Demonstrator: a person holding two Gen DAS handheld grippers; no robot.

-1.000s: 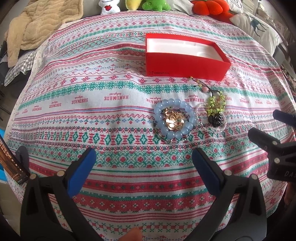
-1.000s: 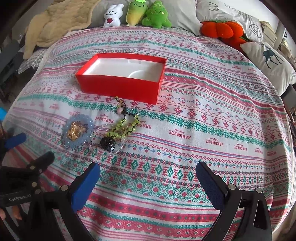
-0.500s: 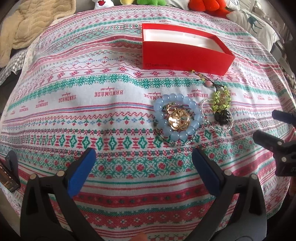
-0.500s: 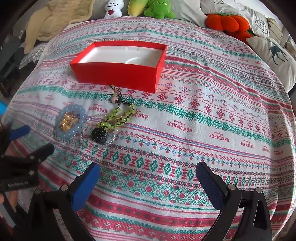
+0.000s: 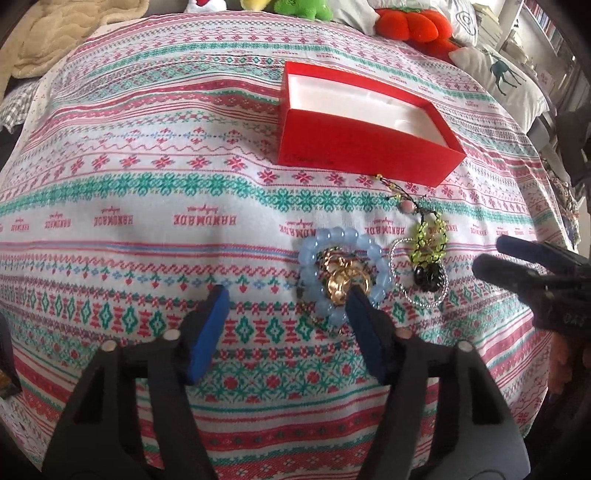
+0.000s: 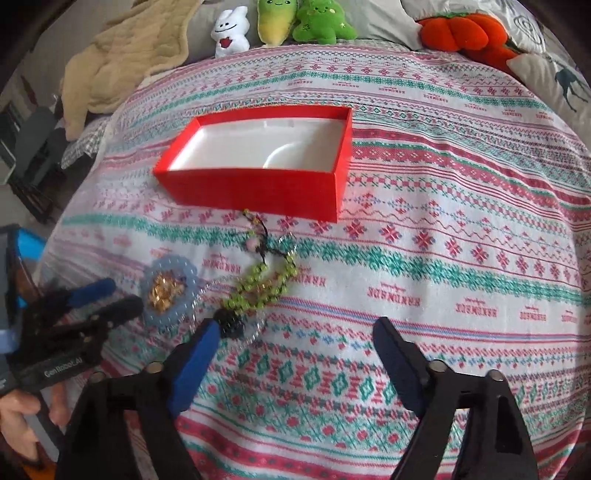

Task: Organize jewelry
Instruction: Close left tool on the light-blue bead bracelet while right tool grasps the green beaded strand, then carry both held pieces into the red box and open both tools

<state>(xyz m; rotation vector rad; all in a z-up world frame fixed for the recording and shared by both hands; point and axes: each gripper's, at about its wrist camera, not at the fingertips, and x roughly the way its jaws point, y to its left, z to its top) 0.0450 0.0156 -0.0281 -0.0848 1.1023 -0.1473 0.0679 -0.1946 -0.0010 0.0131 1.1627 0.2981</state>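
Two hand-held tools hover over jewelry laid out on a bed spread with a patterned "HANDMADE" cloth (image 5: 155, 221). The left tool (image 5: 286, 295) stands with its blue-padded jaws spread wide, gripping nothing; its right fingertip lies over the near edge of a pale blue bead bracelet (image 5: 341, 273), which rings a gold piece (image 5: 341, 282) just ahead of that tip. The right tool (image 6: 295, 332) is likewise open and empty, its left fingertip just beside a black bead ornament (image 6: 231, 323) set within a thin silver chain (image 6: 207, 291), with a green beaded strand (image 6: 266, 284) directly beyond. Farther ahead of both tools sits an open red box (image 6: 258, 188) with a white lining, nothing visible inside it. Plush toys (image 6: 306, 22) and a beige blanket (image 6: 122, 59) line the far edge of the bed.
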